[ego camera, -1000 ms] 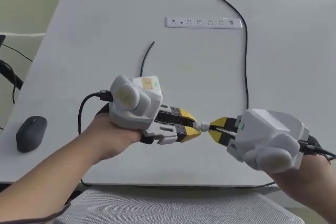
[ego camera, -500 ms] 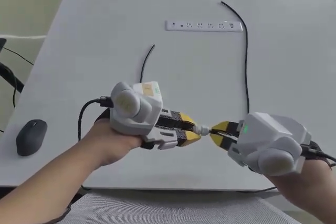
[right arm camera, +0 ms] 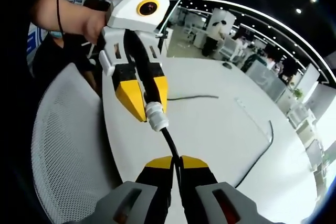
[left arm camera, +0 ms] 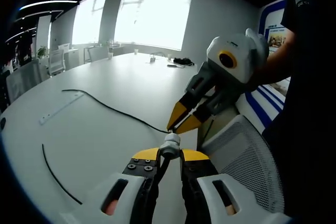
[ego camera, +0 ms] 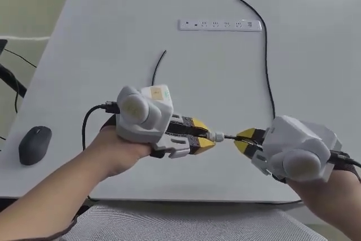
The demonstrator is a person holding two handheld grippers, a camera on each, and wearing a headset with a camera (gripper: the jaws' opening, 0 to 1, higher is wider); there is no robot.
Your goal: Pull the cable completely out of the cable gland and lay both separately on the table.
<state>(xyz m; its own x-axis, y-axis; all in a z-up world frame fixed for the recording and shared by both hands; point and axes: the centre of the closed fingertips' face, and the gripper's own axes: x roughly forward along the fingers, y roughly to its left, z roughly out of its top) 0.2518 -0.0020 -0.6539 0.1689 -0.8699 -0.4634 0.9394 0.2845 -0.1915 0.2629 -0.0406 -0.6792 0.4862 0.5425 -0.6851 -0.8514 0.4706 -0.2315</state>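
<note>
Above the near edge of the white table (ego camera: 225, 83), both tools face each other nose to nose. The left gripper (ego camera: 206, 137) is clamped narrow on the cable gland (ego camera: 216, 136), anchoring it. The right gripper (ego camera: 241, 138) is pinched tight on the black cable (ego camera: 228, 137) just beside the gland. That looks set for a straight pull, with a short stretch of cable bare between them.

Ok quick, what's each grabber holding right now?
Left gripper: closed on the small white plastic cable gland.
Right gripper: closed on the thin black cable.
</note>
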